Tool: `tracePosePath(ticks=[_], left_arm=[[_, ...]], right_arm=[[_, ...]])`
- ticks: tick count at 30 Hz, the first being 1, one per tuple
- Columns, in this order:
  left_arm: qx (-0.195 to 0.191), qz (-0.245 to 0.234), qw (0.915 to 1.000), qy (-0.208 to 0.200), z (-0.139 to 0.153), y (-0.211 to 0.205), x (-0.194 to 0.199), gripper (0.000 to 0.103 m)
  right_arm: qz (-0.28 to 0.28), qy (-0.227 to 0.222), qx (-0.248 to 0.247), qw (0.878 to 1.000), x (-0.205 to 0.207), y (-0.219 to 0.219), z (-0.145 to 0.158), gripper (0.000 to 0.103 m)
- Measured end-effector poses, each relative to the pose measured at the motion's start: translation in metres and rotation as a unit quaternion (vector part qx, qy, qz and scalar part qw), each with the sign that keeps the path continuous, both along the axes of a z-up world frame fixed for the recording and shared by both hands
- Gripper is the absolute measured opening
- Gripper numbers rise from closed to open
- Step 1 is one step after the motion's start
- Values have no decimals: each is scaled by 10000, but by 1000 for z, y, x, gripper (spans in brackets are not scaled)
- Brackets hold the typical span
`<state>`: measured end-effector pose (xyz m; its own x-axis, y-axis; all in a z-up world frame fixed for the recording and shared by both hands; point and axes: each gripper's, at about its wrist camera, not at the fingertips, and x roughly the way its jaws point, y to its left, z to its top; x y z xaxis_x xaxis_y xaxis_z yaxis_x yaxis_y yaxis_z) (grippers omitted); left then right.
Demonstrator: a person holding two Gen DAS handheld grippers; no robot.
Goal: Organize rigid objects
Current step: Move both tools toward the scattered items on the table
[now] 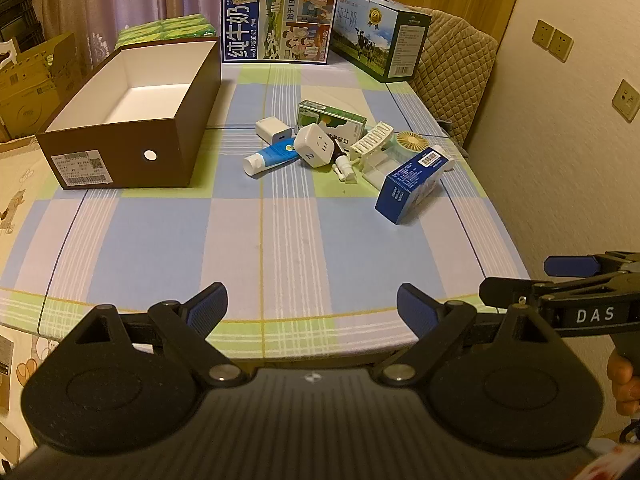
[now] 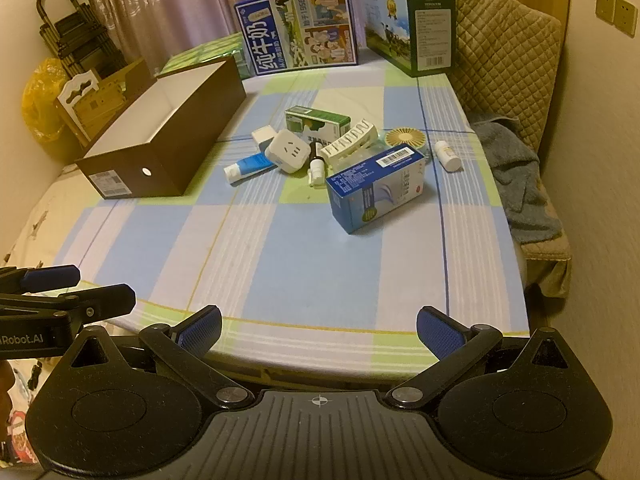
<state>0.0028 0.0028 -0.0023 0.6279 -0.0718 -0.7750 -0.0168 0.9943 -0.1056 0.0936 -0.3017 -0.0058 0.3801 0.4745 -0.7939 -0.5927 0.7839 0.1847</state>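
Both tongs stand wide and hold nothing: the left gripper (image 1: 312,306) and the right gripper (image 2: 319,330) hang over the near edge of the checked tablecloth (image 1: 280,240), tilted down toward the table, well short of anything to pick.

The things to be sorted lie in one loose heap ahead and past the middle of the table. Nearest the tongs is the blue carton (image 2: 376,190), lying on its side with one end propped on the heap; its long axis runs slantwise, from near-left to far-right as the right wrist view shows it. It sits almost straight ahead of the right gripper and off to the right of the left one, so the right hand is judged the nearer.

Behind the carton come:
- a white comb-like clip (image 2: 350,142) and a small round fan (image 2: 404,138)
- a white cube socket adapter (image 2: 288,150) leaning on a blue and white tube (image 2: 248,166)
- a small white spray bottle (image 2: 316,168)
- a white charger block (image 1: 273,129)
- a green carton (image 2: 318,120) at the back
- a white pill bottle (image 2: 447,155), alone on the right

The open brown box (image 1: 120,120), empty and white inside, lies to the left of the heap with its length running away from the tongs. It is likely the goal, so a carry would go leftward.
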Motion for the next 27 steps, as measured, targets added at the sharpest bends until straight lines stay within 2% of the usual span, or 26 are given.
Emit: tracePosePath(ticks=[12, 27], left_arm=[[4, 1, 10000, 1, 1, 4, 2, 90], [-3, -15, 10000, 77, -3, 11, 26, 90]], right_arm=[[-4, 7, 3, 10000, 4, 8, 4, 101], [-37, 70, -18, 10000, 15, 15, -1, 101]])
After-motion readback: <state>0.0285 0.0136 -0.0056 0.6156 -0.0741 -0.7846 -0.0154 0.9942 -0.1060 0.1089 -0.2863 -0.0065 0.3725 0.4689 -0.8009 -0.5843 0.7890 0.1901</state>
